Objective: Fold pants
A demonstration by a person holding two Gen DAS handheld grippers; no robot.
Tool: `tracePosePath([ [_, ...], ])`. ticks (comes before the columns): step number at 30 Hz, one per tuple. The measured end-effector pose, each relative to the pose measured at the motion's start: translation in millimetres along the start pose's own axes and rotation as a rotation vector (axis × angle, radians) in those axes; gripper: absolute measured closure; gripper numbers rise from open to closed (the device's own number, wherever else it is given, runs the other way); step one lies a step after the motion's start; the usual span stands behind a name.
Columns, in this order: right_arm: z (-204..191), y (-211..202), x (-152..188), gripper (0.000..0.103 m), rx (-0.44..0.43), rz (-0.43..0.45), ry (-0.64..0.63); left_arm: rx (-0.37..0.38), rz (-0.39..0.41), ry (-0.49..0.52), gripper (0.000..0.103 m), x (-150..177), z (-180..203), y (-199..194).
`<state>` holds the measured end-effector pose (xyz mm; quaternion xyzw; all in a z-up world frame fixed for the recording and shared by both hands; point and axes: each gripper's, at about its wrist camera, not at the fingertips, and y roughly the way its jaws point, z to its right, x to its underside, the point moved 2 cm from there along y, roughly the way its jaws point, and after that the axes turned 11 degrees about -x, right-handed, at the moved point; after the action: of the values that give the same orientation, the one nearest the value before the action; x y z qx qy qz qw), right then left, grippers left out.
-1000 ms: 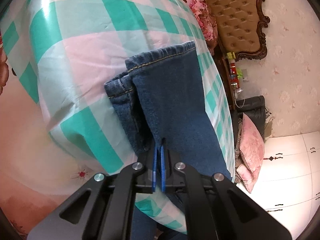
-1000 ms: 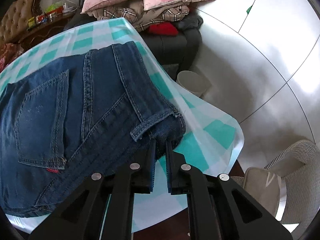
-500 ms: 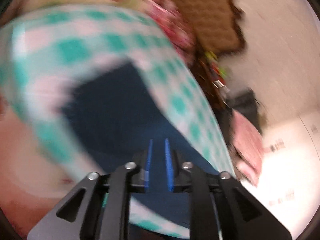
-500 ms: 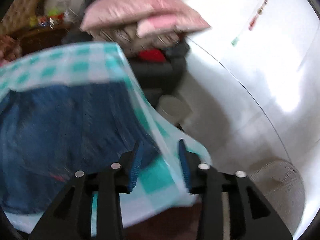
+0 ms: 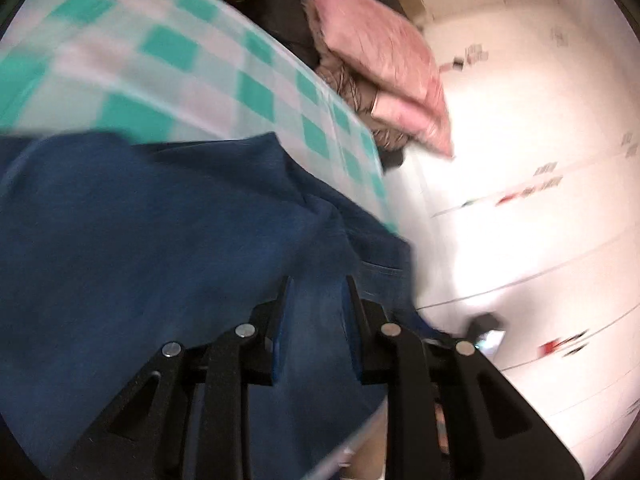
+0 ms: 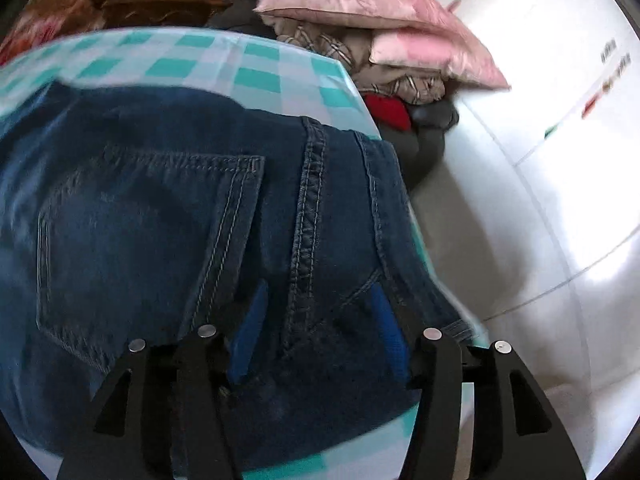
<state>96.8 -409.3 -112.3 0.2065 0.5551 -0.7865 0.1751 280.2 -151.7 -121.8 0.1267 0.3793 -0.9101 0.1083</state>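
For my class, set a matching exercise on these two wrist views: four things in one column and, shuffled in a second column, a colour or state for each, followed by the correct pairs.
Things:
1. jeans
2. tablecloth
3. top pillow
4. right gripper

Colour or state:
A. pink
B. open, jaws spread above the denim
C. dark blue, back pocket facing up
D. teal and white checks

Pairs: 1-C, 2-D, 3-A, 4-B
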Motion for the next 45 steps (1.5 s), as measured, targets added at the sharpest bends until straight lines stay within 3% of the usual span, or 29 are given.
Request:
tracePosePath([
  [2,2,-7,-7,0.051,0.032,-0.011,0.002,-0.013,-0.035,0.018,0.078,2,5,23],
  [3,5,-18,-17,0.051,0.029,0.024,0.017,-0.004,-0.064,0.017,0.078,6,4,34],
  [6,-3,-39,-62,0.051,-0.043,0.101,0.022,0.0,-0.06,0.03,0.085,16,-5,44],
  [7,-16,-42,-80,0.051,-0.08,0.126,-0.001,0.003,-0.053,0.037,0.085,17,-7,42],
  [10,-77,-33,-136,0.051,-0.342,0.142,-0.082,0.025,-0.05,0.003,0.089,20,-14,41],
  [14,-146,3,-172,0.062,-0.424,0.089,-0.233,0.006,-0.057,0.011,0.097,27,-15,44],
  [15,-160,16,-175,0.068,-0.418,0.062,-0.255,0.004,-0.06,0.012,0.101,31,-16,43],
  [18,-178,41,-168,0.075,-0.357,0.034,-0.285,0.026,-0.058,0.0,0.102,39,-21,39],
  [22,-179,50,-171,0.076,-0.271,0.101,-0.262,0.014,-0.043,0.03,0.102,52,-20,33],
  [26,-174,50,-181,0.077,-0.298,0.122,-0.174,0.012,-0.054,0.027,0.102,55,-21,30],
  [27,-164,34,-179,0.076,-0.285,0.179,-0.151,0.017,-0.058,0.027,0.1,54,-22,28],
  [28,-160,23,-176,0.073,-0.271,0.201,-0.147,0.015,-0.054,0.03,0.097,50,-20,28],
  [30,-143,2,-164,0.066,-0.25,0.218,-0.136,0.008,-0.006,0.044,0.072,45,-18,15],
  [32,-129,-8,-147,0.061,-0.23,0.212,-0.121,-0.021,0.07,0.047,0.054,43,-15,0],
  [34,-119,-4,-128,0.061,-0.206,0.179,-0.134,-0.035,0.111,0.053,0.053,31,-16,-6],
  [37,-104,22,-108,0.061,-0.108,0.119,-0.128,-0.071,0.089,0.06,0.055,9,-17,0],
  [41,-99,24,-99,0.059,-0.106,0.123,-0.125,-0.072,0.062,0.075,0.064,-18,-5,7],
  [45,-82,-4,-97,0.056,-0.131,0.193,-0.029,-0.052,0.057,0.143,0.065,-43,23,27],
])
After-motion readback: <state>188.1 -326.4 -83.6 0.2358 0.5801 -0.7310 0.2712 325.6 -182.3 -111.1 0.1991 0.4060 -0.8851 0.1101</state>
